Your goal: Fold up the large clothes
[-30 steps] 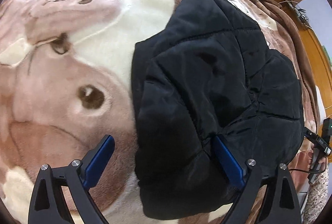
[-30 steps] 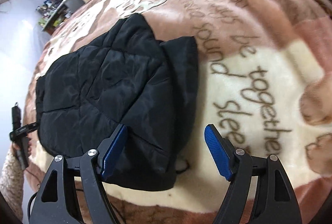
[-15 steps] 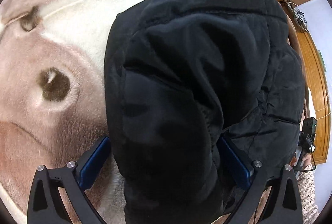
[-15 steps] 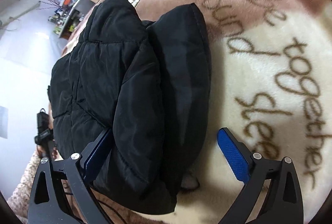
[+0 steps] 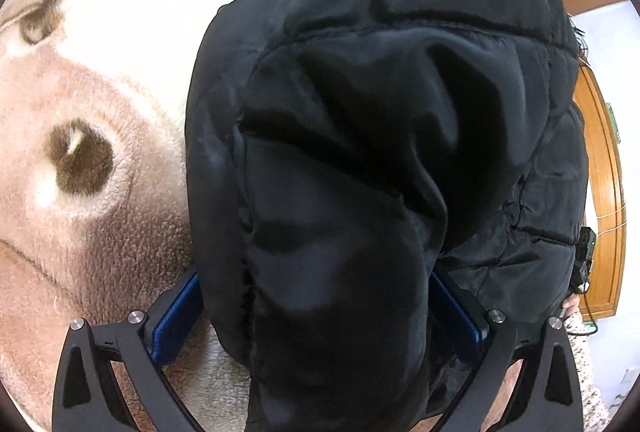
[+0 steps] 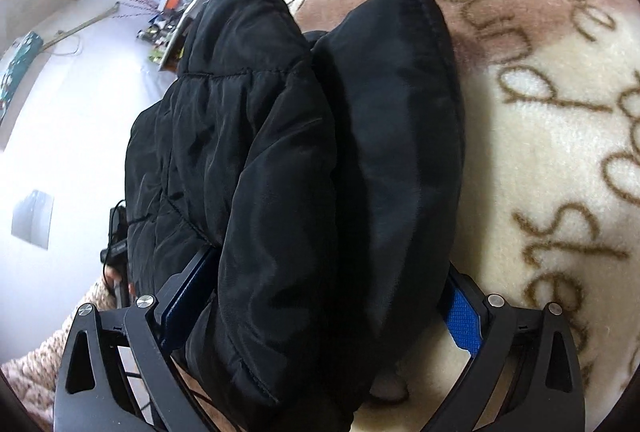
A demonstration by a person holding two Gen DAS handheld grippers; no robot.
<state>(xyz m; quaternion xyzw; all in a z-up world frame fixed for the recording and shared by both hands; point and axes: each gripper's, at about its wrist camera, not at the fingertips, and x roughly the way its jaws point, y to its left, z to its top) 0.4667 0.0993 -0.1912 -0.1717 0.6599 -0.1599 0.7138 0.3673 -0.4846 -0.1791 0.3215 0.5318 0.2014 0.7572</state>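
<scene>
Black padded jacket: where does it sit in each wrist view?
Left wrist: the black padded jacket fills the centre and right, its near end between the left gripper's pads.
Right wrist: it fills the centre-left.
Shared landmark: the plush blanket beneath it.

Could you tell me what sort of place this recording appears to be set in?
Most likely a bedroom in a home. A black padded jacket lies on a plush printed blanket spread over what looks like a bed, with wooden furniture to one side and a cluttered shelf against a white wall.
</scene>
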